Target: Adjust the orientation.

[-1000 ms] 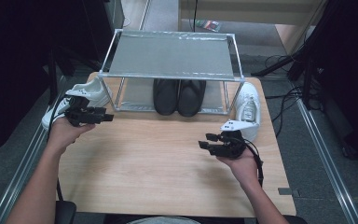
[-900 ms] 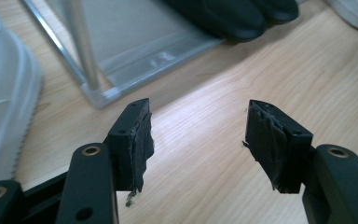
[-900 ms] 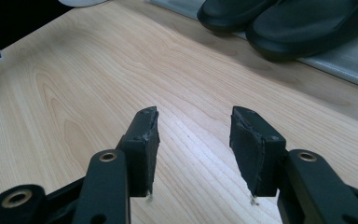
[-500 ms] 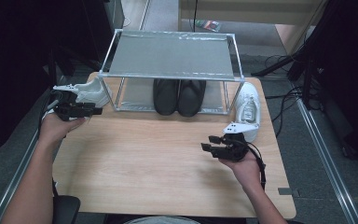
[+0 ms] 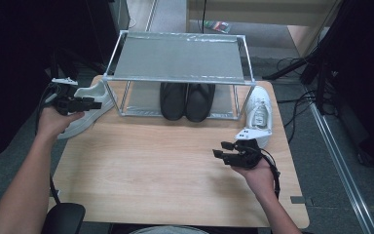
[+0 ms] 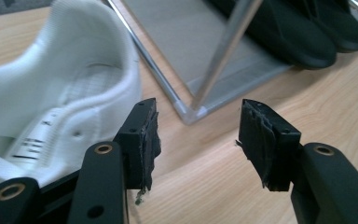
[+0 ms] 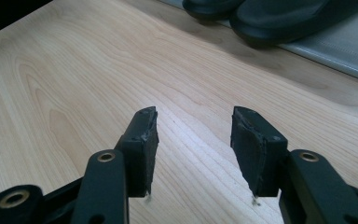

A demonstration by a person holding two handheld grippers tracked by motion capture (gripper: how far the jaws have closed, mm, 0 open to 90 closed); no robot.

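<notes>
Left claw (image 6: 193, 140) has just been closing but is still wide w/ nothing between jaws, beside heel of white mesh sneaker (image 5: 85, 105) at counter's (image 5: 151, 170) left rear edge; right claw (image 5: 229, 152) wide, empty. Risk: sneaker overhangs edge, so a nudge could tip it off. Its toe is hidden by the hand.

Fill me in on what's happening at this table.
A person holds a gripper in each hand at a wooden table. The left gripper, jaws just closing a little with nothing between them, sits beside the left white sneaker. The right gripper is open over bare wood near the right white sneaker. Black shoes sit on the rack.
</notes>
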